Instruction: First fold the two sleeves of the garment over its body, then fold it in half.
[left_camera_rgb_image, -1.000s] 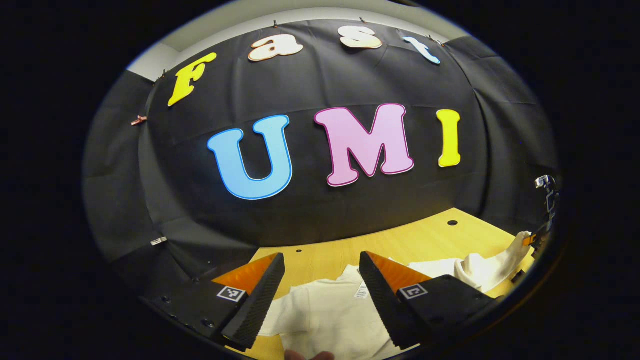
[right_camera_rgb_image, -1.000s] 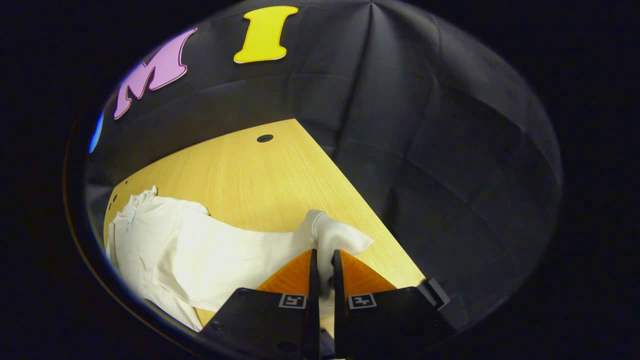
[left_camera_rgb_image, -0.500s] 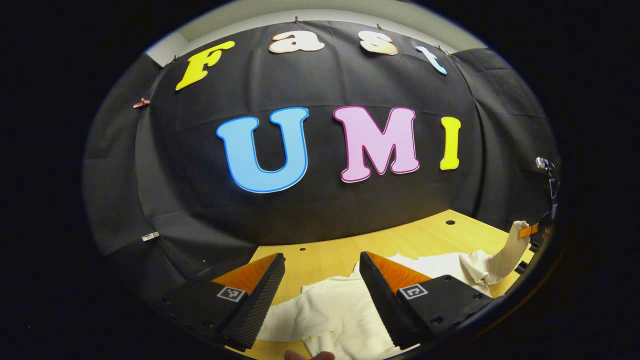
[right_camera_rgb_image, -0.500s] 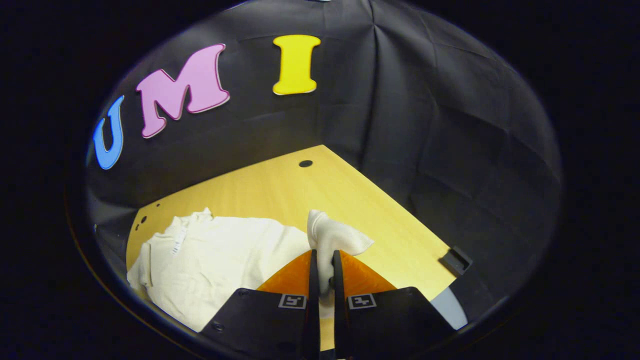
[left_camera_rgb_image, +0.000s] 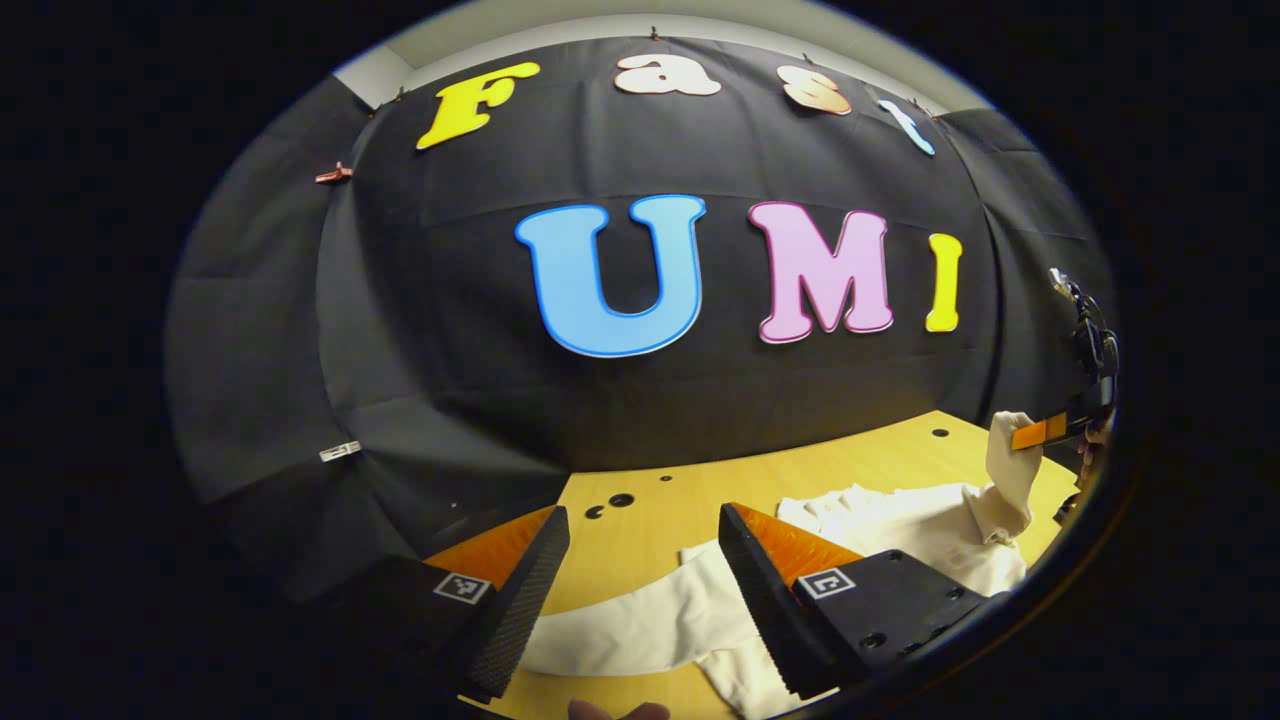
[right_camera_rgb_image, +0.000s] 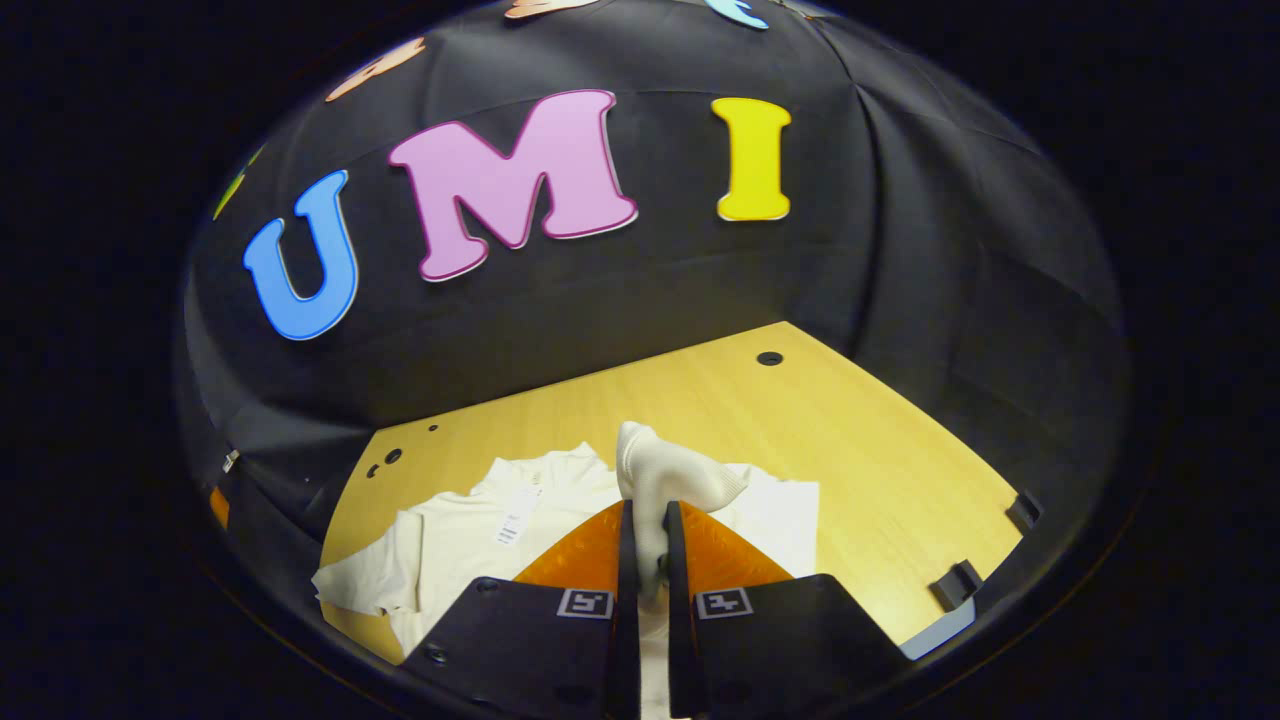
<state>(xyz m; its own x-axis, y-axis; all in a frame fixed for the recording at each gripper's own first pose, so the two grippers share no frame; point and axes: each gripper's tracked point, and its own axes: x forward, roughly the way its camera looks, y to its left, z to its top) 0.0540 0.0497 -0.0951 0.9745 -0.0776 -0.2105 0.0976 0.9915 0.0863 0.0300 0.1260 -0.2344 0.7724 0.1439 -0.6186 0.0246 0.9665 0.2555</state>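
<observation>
A cream-white short-sleeved shirt lies flat on the wooden table, collar toward the back wall. My right gripper is shut on the shirt's right sleeve and holds it lifted over the shirt's body. In the left gripper view that same right gripper hangs at the far right with the sleeve draped from it. My left gripper is open above the shirt's left sleeve, which lies spread between its fingers with nothing gripped.
Black cloth walls close in the table's back and sides. Small round holes dot the tabletop near its back edge. Dark clips sit at the table's right front edge. A fingertip of the hand holding the left gripper shows at the bottom.
My right gripper has carried the pinched sleeve leftward, from the table's right side to above the shirt's body. My left gripper has swung left, off the shirt's body and over its left sleeve.
</observation>
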